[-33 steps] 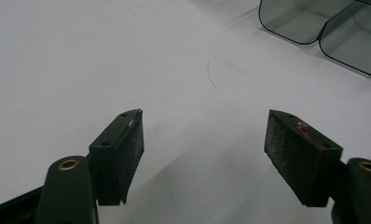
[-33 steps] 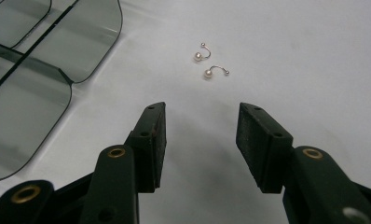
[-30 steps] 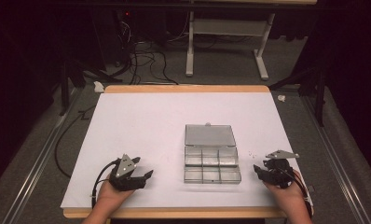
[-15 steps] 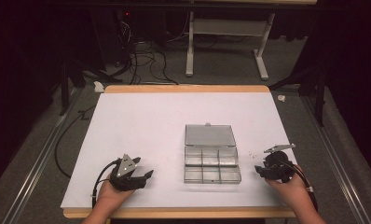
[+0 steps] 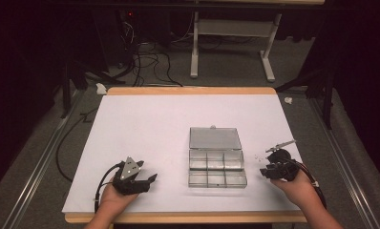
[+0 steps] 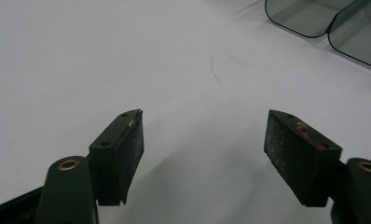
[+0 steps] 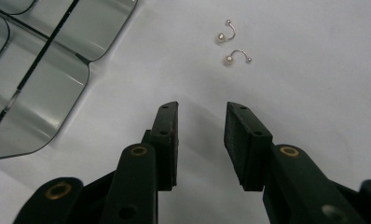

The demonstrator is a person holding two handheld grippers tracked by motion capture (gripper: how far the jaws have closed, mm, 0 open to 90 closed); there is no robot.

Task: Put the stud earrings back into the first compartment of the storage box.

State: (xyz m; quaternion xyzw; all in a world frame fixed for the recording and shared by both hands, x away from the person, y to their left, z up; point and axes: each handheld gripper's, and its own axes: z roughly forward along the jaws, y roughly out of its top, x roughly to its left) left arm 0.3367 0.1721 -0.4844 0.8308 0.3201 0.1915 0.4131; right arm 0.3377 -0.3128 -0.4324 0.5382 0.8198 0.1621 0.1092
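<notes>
On a white-topped table [image 5: 145, 124] seen from the high view, a clear plastic compartment box [image 5: 216, 162] lies open, its lid folded back toward the far side. The left gripper [image 5: 150, 180] rests at the near left, well apart from the box; the right gripper [image 5: 264, 171] sits just right of the box, held in a hand at the near right edge. Tiny specks just beyond it are too small to make out.

Along the left gripper view, the jaws stand wide apart over bare tabletop, nothing between them, with corners of the box [image 6: 323, 23] at far right.

Along the right gripper view, the jaws have just been closing and stand partly apart with nothing between them. Two pearl earrings [image 7: 230, 44] lie side by side on the table just beyond the jaw tips, untouched, and the box [image 7: 44, 65] lies at left.
</notes>
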